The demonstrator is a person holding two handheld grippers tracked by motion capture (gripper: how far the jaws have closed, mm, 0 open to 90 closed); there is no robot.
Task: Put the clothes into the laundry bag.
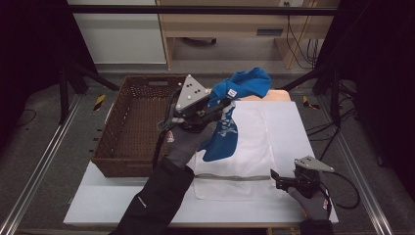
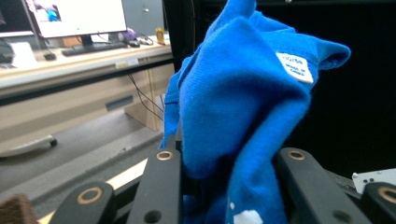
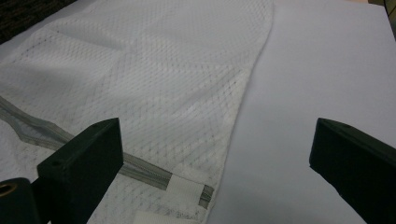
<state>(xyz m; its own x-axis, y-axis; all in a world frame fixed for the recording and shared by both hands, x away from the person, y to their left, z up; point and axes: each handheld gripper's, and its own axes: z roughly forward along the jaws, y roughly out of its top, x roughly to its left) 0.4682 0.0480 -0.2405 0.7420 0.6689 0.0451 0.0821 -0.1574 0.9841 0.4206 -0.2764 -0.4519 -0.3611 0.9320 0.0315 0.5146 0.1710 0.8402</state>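
A blue garment with a white neck label hangs in the air over the table, bunched between the jaws of my left gripper, which is shut on it. In the left gripper view the blue cloth bulges up between the two black jaws. Below it a white mesh laundry bag lies flat on the white table, its grey zipper running along the near side. My right gripper rests at the bag's near right corner, its jaws open over the mesh bag and bare tabletop.
A brown wicker basket stands on the left of the white table. Metal rails run along both sides of the table. Desks and cables sit beyond the far edge.
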